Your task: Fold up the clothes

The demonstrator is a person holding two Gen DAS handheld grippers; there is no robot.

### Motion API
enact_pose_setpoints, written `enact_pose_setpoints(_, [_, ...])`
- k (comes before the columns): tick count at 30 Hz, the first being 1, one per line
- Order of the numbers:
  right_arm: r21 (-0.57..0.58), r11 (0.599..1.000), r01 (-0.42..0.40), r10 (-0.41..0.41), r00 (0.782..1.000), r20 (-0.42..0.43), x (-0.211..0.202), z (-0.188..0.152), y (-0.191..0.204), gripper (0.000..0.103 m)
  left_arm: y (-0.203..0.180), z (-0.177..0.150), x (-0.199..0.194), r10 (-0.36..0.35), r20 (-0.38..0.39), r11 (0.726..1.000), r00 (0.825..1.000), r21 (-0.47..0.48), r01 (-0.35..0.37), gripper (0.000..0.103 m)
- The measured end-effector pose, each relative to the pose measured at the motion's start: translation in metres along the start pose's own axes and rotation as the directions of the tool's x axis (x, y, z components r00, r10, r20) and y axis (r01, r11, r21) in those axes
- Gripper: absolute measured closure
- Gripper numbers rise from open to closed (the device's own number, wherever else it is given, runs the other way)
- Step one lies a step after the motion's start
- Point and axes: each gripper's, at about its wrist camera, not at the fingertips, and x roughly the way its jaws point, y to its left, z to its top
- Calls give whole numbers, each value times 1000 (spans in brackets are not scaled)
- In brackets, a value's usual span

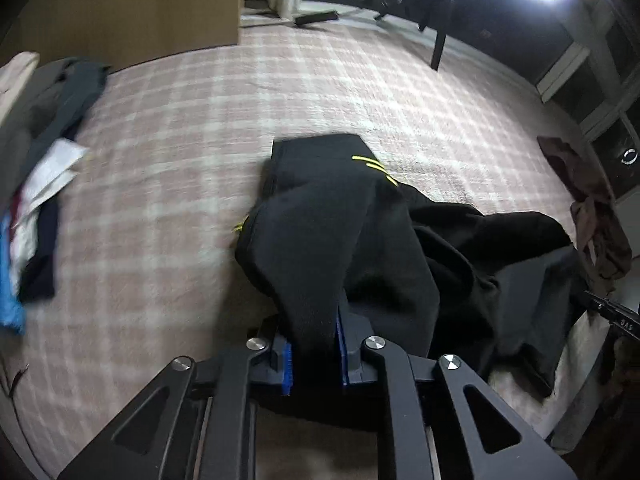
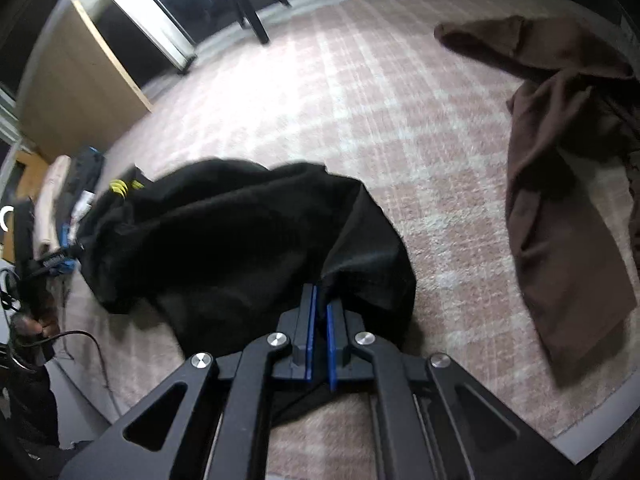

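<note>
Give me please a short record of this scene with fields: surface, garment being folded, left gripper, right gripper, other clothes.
surface: pink plaid carpet
garment being folded: black garment with yellow stripes, bunched, partly lifted
left gripper: left gripper shut on one part of the black garment
right gripper: right gripper shut on another edge of the same cloth
other clothes: brown garment lying loose on the carpet to the right; pile of mixed clothes to the left
</note>
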Motion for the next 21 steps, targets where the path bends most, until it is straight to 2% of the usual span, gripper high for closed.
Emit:
enact_pose_setpoints(6, [8,991,-135,134,984,115,-70,-13,-5,99,27,-26,-56,-2,38,999,999,-44,3,89])
enact_pose_setpoints(9, [-9,987,-159,158,977,141,-78,-9,1,99,38,-37,-75,5,49,998,999,-56,-2,89])
enact_pose_setpoints(14, [-52,982,-179,185,973,135,-65,21,8,101,39,-3,-65,9,79,998,997,-55,-4,93])
enact_pose_setpoints(17, [-104,987,-125,136,984,112,-59,42,17,98,37,25,-72,-9,124,999,992,-50,15,93])
enact_pose_setpoints(18, [-116,990,-84,94,992,84,-55,46,17,93,34,30,-75,-2,136,999,991,-40,7,93])
enact_pose_setpoints(20, [-123,992,38,-33,999,42,-46,42,8,45,29,33,-80,11,152,1000,988,-7,-10,93])
enact_pose_setpoints(21, [-134,988,76,-71,997,36,-40,38,3,40,28,31,-81,18,153,1000,988,7,-20,93])
